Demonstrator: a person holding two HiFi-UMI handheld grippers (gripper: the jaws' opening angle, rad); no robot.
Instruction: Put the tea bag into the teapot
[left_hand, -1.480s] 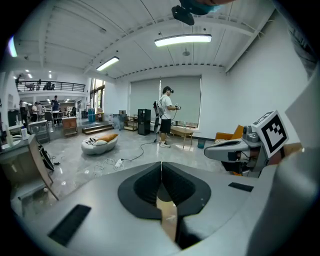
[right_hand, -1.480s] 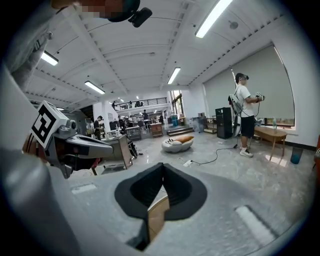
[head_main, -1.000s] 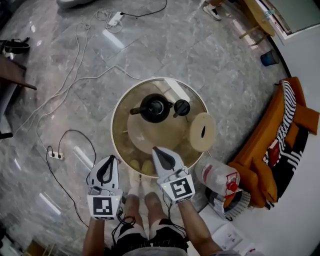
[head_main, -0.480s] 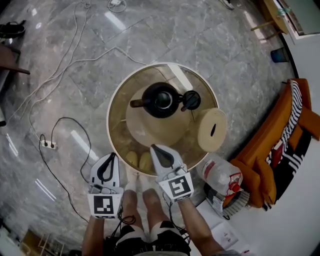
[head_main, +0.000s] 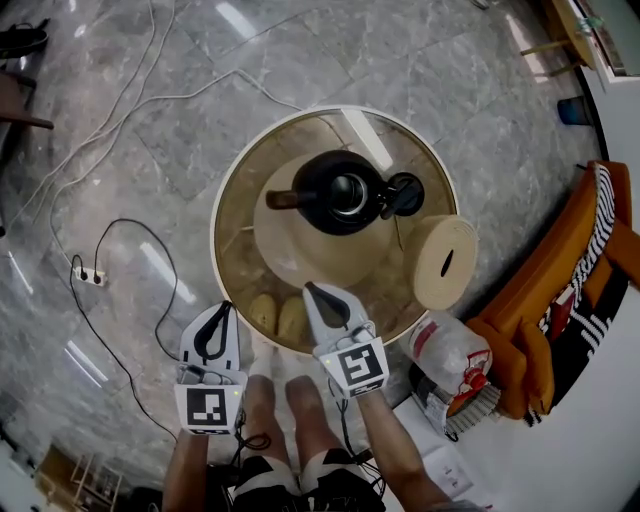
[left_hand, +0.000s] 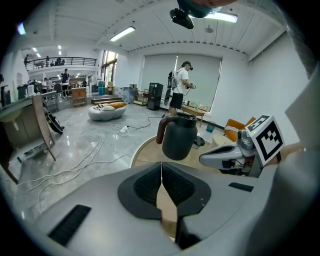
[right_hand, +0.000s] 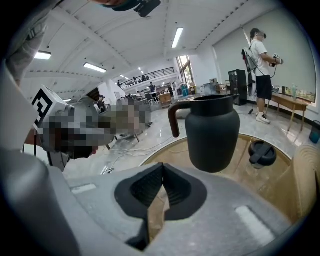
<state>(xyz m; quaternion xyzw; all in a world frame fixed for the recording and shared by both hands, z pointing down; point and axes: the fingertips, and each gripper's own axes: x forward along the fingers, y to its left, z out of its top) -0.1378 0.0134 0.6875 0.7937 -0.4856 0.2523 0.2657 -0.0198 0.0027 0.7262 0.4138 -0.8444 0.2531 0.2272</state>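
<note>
The left hand-held gripper (head_main: 221, 306) and right hand-held gripper (head_main: 310, 289) sit low in the head view at the desk's (head_main: 225, 190) near edge. Both have their jaws pressed together on nothing. No tea bag shows; it may be inside the slotted round box (head_main: 445, 262) at right. The teapot (head_main: 345, 192) stands open at centre, its lid (head_main: 404, 193) touching its right side, its inside too dark to read. One gripper should part its jaws and find the bag first.

Bright, even indoor light from white ceiling strip lamps (right_hand: 177, 37), streaky glare on the glossy grey marble floor (head_main: 470, 110) and round glass-topped table (head_main: 240, 200) (shadows soft), heavy fisheye bending, gripper views' corners dark.
</note>
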